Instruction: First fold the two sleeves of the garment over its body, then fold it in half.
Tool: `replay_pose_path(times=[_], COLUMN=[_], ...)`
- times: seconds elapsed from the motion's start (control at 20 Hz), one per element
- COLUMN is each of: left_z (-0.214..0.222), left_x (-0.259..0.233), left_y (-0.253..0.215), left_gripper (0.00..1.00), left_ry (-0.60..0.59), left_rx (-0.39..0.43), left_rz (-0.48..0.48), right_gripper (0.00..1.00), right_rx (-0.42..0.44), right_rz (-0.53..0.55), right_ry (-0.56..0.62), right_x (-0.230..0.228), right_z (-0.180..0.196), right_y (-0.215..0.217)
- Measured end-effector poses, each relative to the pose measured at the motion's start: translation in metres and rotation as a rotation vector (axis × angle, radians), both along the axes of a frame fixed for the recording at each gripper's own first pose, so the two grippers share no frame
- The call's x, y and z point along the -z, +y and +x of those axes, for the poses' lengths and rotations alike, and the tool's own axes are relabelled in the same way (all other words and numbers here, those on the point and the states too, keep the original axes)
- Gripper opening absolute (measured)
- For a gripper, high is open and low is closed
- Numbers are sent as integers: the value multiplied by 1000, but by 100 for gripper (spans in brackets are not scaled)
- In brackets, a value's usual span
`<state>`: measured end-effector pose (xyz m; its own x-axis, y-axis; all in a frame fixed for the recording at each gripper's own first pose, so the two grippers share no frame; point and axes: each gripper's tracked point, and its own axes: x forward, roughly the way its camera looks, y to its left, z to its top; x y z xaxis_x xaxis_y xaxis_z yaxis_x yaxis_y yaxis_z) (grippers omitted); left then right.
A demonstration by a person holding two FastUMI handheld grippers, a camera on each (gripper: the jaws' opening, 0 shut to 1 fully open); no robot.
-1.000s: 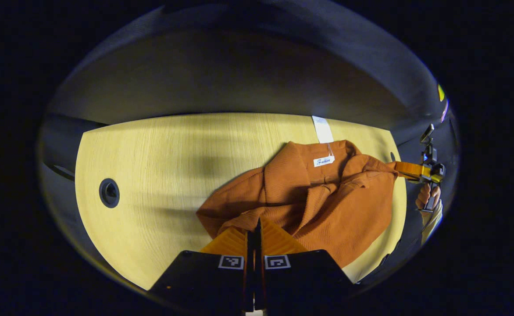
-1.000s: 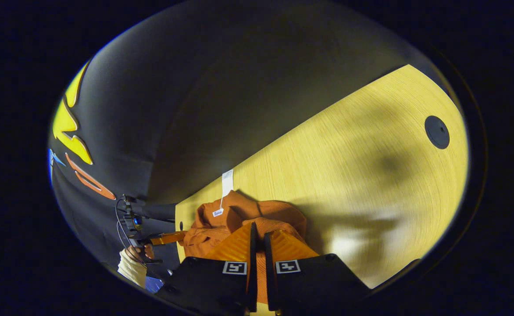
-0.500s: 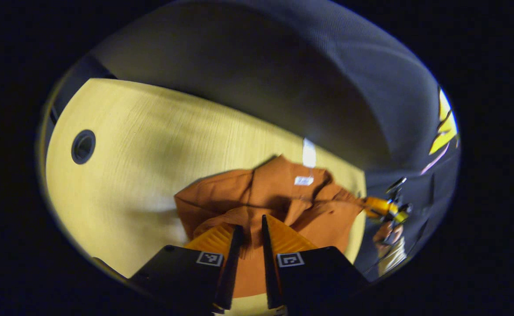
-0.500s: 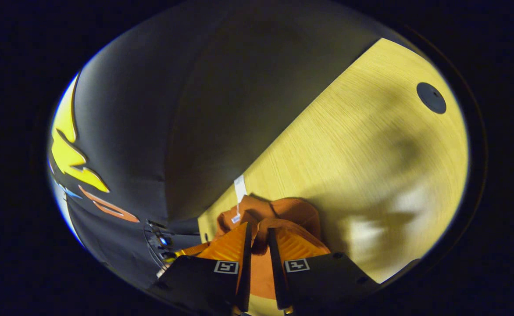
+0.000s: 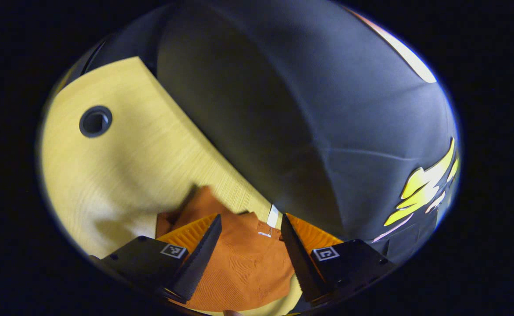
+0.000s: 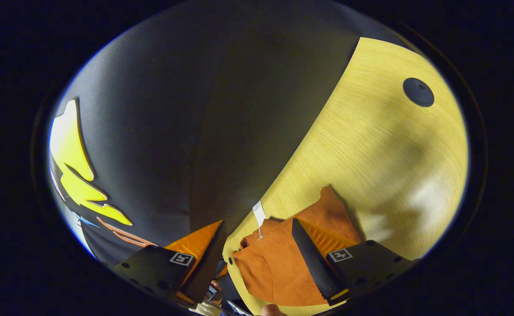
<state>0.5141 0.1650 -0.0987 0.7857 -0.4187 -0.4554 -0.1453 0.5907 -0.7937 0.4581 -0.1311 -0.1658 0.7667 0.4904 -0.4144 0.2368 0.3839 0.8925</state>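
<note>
in the left gripper view, the left gripper [image 5: 248,245] hangs over the table with its fingers spread wide apart and nothing between them. the orange garment [image 5: 239,267] lies bunched on the table under the gap, near the table's far edge, with a white tag [image 5: 273,216] sticking out toward the wall. to the left the pale wooden table [image 5: 121,175] runs back to a round dark grommet hole [image 5: 95,121]. behind it stands the dark cloth wall [image 5: 305,123].

in the right gripper view, the right gripper [image 6: 257,259] is likewise splayed open and empty, tilted over the table's edge. the garment [image 6: 279,267] lies on the table below and between its fingers, one corner poking out to the right, its tag [image 6: 258,213] at the table's edge. the table [image 6: 371,145] spreads up to the right, with a round dark cap [image 6: 418,92] near its far end.
</note>
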Motion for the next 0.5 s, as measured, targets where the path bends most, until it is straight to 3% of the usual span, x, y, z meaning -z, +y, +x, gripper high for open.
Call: replay_pose_path(times=[0.1,0.2,0.25,0.3,0.35,0.4,0.5], left_z=[-5,-16,-25,-34,-52,-68,-99], left_x=[-31,-59,-71,-85,-102,-116,-127], left_y=[2,13,19,22,18,12,3], left_gripper=[92,93,98,98,98,98,99], left_ry=[-89,-185,-224,-255,-273,-290,-307], left_rx=[5,-13,-27,-47,-45,-53,-70], left_rz=[82,299,398,469,502,526,596], right_gripper=[95,94,95,89,96,91,96], right_rx=[-19,-58,-73,-85,-98,-112,-110], right_rz=[-45,-204,-289,-374,-444,-525,-699], right_ry=[-49,-120,-158,-184,-210,-230,-282], right_x=[-21,-43,-58,-67,-80,-88,-104], right_z=[-10,-26,-35,-46,-60,-75,-100], right_y=[3,9,14,16,19,23,23])
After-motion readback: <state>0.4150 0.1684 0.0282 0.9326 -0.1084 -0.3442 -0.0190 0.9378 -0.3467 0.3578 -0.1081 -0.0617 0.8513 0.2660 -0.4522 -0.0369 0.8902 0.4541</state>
